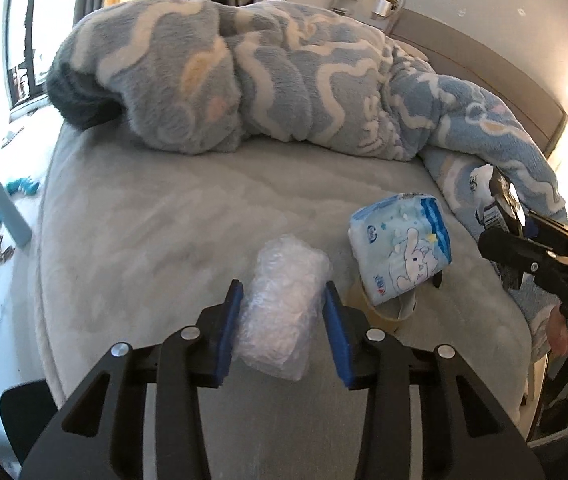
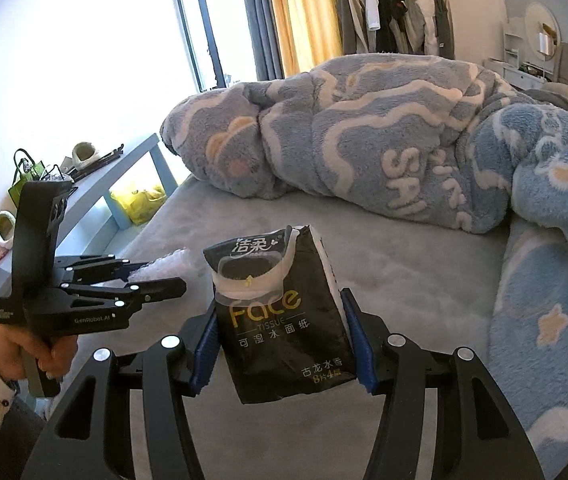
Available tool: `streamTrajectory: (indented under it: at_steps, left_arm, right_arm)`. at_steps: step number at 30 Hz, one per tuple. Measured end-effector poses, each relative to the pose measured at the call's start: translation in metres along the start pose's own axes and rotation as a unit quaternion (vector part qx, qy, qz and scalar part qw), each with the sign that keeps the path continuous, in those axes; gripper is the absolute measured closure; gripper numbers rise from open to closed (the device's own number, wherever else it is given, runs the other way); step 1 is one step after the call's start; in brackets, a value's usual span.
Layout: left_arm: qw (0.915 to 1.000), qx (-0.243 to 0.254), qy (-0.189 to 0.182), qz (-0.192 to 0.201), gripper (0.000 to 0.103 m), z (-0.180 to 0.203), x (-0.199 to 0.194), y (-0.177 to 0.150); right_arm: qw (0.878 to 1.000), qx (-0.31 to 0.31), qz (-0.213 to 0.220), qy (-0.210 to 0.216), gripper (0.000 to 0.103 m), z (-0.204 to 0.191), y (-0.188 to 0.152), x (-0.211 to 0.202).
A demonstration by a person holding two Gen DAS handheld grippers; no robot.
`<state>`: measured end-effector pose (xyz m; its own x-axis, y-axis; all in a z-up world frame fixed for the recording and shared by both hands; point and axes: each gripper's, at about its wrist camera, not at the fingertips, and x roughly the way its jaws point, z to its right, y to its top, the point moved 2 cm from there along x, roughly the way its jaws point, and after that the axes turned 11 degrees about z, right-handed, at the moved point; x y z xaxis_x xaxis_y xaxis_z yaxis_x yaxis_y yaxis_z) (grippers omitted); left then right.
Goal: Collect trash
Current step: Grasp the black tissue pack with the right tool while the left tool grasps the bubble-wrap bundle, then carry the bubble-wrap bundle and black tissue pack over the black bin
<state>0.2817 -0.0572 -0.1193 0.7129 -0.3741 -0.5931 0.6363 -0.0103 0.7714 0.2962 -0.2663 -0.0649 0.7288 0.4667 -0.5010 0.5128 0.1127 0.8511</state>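
trash on the grey bed (image 1: 143, 220) comes in three pieces. a crumpled wad of clear bubble wrap (image 1: 284, 304) lies on the plush, short-napped cover, roughly oblong, its long axis running away from the left wrist camera. the left gripper (image 1: 284, 300) straddles it, blue foam pads (image 1: 231, 320) spread on either side with small gaps, so the claw is open around the wad and not pinching it. from the right wrist view the same left gripper (image 2: 155, 276) shows side-on, its black body marked "genrobot.ai", with the wrap (image 2: 163, 266) between its fingers.

just right of the wrap lies a soft, glossy pale-blue tissue pack (image 1: 402, 248), pillow-shaped, tilted, printed with a white long-eared cartoon figure and a small logo too tiny to read. it rests partly over a roll of tape (image 1: 388, 308).

the right gripper (image 2: 284, 344) is clamped on a black tissue packet (image 2: 284, 320), held upright above the bed, long axis vertical, its resealable flap at the top peeled open with white tissue showing along one edge. gold lettering reads "face", under it "tissue", with chinese characters "洁柔" at the top and "可湿水面纸" lower down.

behind, a thick fleece blanket (image 2: 384, 136) in blue with raised white squiggles is heaped across the bed.
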Motion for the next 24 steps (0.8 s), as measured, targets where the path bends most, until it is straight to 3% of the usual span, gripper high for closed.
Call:
streamTrajectory:
  at_steps: [11,24]
  left_arm:
    - [0.9993,-0.006,0.030,0.023,0.061,-0.011,-0.047,-0.007]
    - [0.9987,0.006,0.036,0.034,0.063,-0.015,-0.094,-0.022]
  right_arm:
    - [1.000,0.010,-0.007,-0.005,0.047,-0.040,-0.008,-0.002]
    - [1.000,0.007,-0.005,0.019,0.047,-0.094,-0.017,-0.008]
